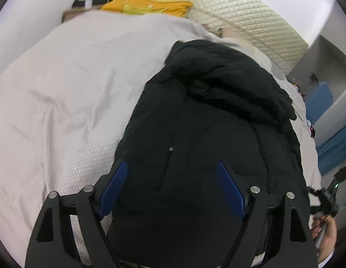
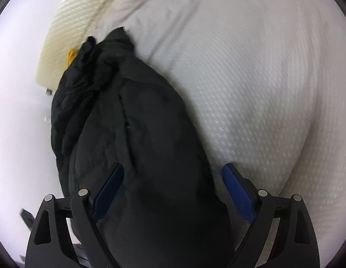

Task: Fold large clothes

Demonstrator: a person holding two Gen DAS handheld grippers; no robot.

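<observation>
A large black padded jacket (image 1: 206, 116) lies crumpled on a bed with a white textured cover (image 1: 72, 89). In the left wrist view my left gripper (image 1: 171, 167) hovers over the jacket's near end, jaws wide apart, blue pads (image 1: 114, 187) clear of the cloth. The right wrist view shows the same jacket (image 2: 128, 122) stretching away toward the upper left. My right gripper (image 2: 173, 169) is open above its near end, the left pad (image 2: 110, 189) over black fabric, the right pad (image 2: 237, 194) over the white cover (image 2: 251, 89). Neither gripper holds anything.
A cream quilted headboard (image 1: 251, 17) rises behind the bed, with an orange-yellow cushion (image 1: 148, 5) at its foot. A person's hand (image 1: 327, 234) with the other gripper shows at the lower right of the left wrist view. Blue furniture (image 1: 320, 102) stands beyond the bed.
</observation>
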